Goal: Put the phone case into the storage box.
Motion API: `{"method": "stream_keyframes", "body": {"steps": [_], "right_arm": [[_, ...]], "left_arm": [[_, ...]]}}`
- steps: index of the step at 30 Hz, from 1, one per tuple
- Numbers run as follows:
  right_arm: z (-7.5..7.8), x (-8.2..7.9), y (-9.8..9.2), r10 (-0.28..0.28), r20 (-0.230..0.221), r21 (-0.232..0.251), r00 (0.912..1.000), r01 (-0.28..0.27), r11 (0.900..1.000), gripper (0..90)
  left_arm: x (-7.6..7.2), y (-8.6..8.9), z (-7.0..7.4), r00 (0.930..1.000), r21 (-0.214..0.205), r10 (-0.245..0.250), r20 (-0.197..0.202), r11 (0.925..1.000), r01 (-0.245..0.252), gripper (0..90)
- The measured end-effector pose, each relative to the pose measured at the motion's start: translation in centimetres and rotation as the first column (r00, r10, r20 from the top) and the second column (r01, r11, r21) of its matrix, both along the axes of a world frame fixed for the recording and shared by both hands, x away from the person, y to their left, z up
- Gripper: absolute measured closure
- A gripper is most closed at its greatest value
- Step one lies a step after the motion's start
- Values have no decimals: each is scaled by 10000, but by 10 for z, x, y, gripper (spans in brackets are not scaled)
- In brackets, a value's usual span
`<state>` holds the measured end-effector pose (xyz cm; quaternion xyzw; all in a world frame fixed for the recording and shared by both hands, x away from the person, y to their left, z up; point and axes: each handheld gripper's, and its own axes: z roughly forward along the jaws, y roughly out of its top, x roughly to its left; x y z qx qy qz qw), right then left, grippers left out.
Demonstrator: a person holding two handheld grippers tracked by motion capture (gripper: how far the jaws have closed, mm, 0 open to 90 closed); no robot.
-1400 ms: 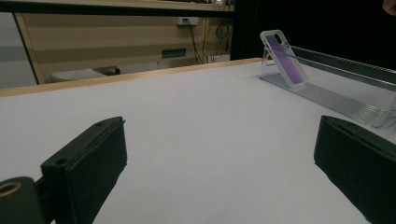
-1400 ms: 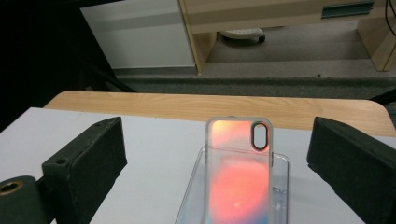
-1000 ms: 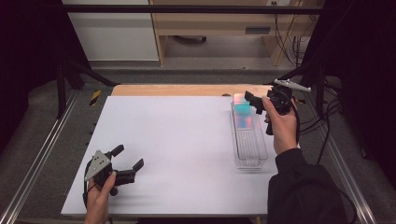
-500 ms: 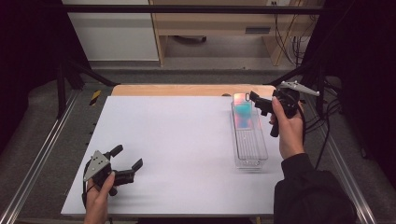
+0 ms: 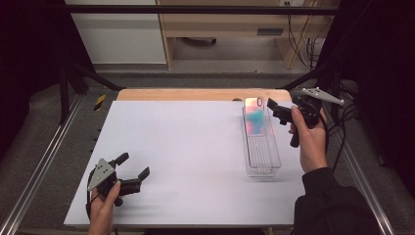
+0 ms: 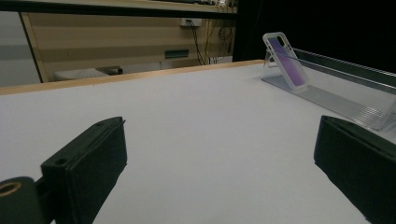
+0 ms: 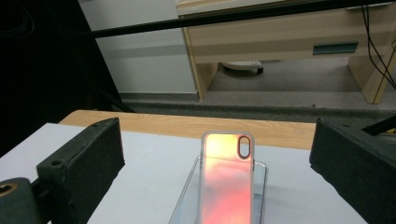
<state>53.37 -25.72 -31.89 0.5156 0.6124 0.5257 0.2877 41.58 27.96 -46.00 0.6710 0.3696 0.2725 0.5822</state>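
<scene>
The right tongs [image 5: 275,108] hang above the far right part of the white worktop [image 5: 195,147], their jaws spread wide and gripping nothing. Just ahead of them and slightly below, an iridescent phone case [image 5: 254,117] leans tilted inside the far end of a clear plastic tray [image 5: 262,155], its camera cut-out uppermost; in the right gripper view the phone case [image 7: 227,182] glows orange-pink between the two black jaws, apart from both. The tray runs back from the case toward the person, beside the hand [image 5: 309,139] that carries these tongs. The left tongs [image 5: 129,171] sit low over the near left part of the worktop, jaws likewise wide apart and empty, well apart from the tray. From the left gripper view the phone case [image 6: 285,58] stands far ahead and to the right, propped in the tray [image 6: 336,100].
</scene>
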Motion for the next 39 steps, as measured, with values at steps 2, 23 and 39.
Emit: {"method": "stream_keyframes", "body": {"steps": [2, 23, 39], "right_arm": [[1, -2, -2, -48, 32, -73, 10000, 49, 10000, 34], [-6, -31, -31, -332, 132, -389, 9994, 337, 9987, 29], [-10, -47, -41, -501, 237, -651, 9985, 516, 9965, 30]], "left_arm": [[0, 0, 0, 10000, -1, 2, 1, 10000, -2, 21], [-5, 3, 1, 10000, -64, 92, -33, 9999, -93, 21], [-13, 7, 3, 9998, -19, 206, -40, 9998, -206, 21]]}}
